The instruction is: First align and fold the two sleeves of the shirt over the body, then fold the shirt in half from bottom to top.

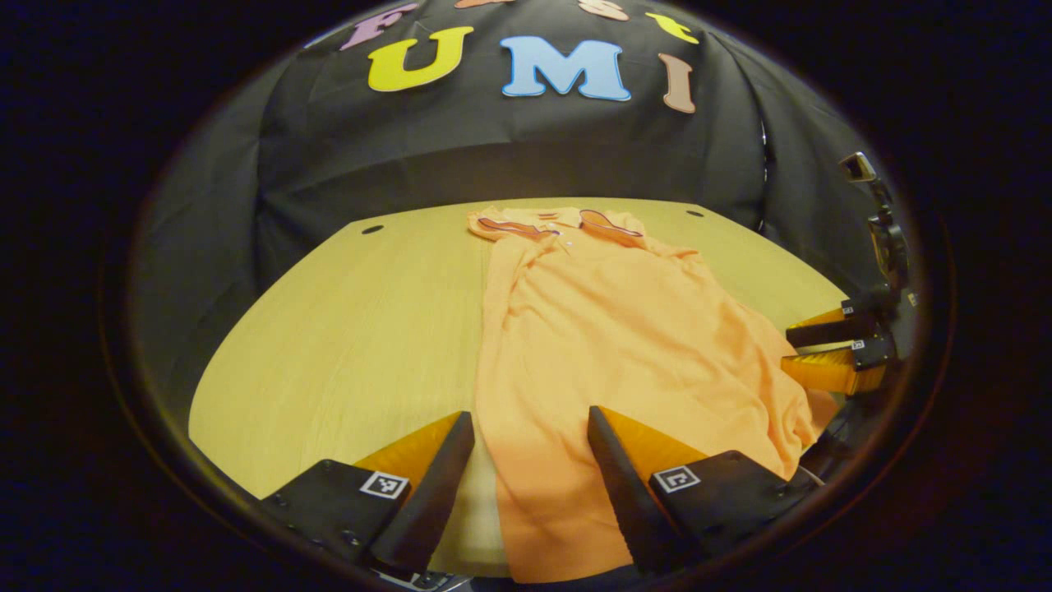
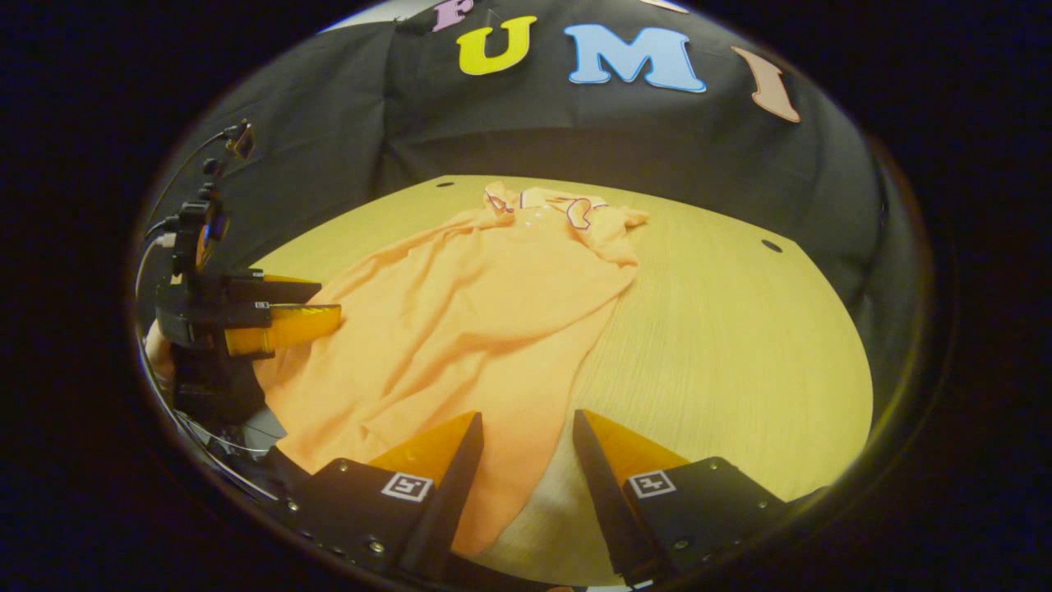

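Orange polo shirt (image 1: 608, 345) lies lengthwise on a wooden table (image 1: 345, 329), collar (image 1: 559, 224) toward the black cloth wall (image 1: 509, 156). Left gripper (image 1: 530, 485) and right gripper (image 2: 526, 485) hover over its near hem, jaws spread, holding nothing.

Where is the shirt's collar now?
In the left gripper view, the collar lies at the table's far edge, by the booth wall, far from both grippers.

One shirt (image 1: 608, 345), one table (image 1: 353, 329), two hand-held grippers: left (image 1: 530, 460), right (image 2: 526, 460).
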Demonstrator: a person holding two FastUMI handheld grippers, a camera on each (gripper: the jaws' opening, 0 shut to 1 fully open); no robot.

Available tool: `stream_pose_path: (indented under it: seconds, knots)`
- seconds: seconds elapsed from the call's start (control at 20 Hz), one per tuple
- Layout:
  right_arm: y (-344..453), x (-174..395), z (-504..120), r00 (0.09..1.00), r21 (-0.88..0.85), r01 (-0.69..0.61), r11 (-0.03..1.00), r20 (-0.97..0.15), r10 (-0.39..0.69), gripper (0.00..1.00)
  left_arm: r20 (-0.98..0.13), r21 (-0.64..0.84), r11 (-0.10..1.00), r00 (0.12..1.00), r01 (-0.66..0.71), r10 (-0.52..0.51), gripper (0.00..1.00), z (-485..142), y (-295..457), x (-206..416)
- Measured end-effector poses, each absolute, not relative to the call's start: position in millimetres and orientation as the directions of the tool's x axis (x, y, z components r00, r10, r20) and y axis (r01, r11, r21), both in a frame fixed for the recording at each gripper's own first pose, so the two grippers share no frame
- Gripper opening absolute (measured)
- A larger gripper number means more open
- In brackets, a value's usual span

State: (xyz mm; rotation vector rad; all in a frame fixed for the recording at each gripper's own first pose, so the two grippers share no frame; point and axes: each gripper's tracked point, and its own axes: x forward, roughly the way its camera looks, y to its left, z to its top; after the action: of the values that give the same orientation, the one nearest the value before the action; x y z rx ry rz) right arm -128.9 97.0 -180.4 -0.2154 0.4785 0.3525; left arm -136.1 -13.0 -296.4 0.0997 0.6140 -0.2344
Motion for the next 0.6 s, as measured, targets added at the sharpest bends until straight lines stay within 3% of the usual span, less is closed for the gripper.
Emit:
stream_pose_path:
  seconds: [0.15,0.25,0.3,0.45,0.5,0.55,0.6]
  knots:
    - [97.9,-129.6,-182.3,0.841,-0.126,-0.375,0.918,-0.462,0.28,0.69,-0.561,0.026,0.972,0.808,0.233,-0.179,0.96,-297.3,-12.9,-138.3]
    - [98.1,-129.5,-183.2,0.845,-0.123,-0.373,0.92,-0.453,0.282,0.72,-0.547,0.03,0.972,0.818,0.233,-0.179,0.95,-296.9,-15.2,-139.4]
    - [99.2,-129.2,-182.7,0.845,-0.125,-0.375,0.918,-0.452,0.284,0.7,-0.543,0.027,0.97,0.818,0.243,-0.19,0.9,-296.9,-15.6,-140.5]
    - [106.1,-135.6,-184.4,0.83,-0.121,-0.409,0.904,-0.462,0.313,0.72,-0.53,0.028,0.971,0.827,0.237,-0.186,0.64,-297.5,-11.8,-135.9]
    - [107.0,-133.6,-186.7,0.83,-0.121,-0.411,0.903,-0.459,0.317,0.57,-0.523,0.027,0.974,0.834,0.225,-0.178,0.54,-297.0,-8.6,-135.5]
    - [107.8,-134.2,-185.8,0.83,-0.133,-0.417,0.899,-0.458,0.317,0.51,-0.513,0.021,0.976,0.84,0.219,-0.177,0.33,-296.2,-6.8,-133.5]
    - [111.9,-135.9,-185.6,0.822,-0.125,-0.435,0.892,-0.458,0.337,0.51,-0.505,0.022,0.978,0.846,0.207,-0.168,0.29,-296.8,-3.6,-131.5]
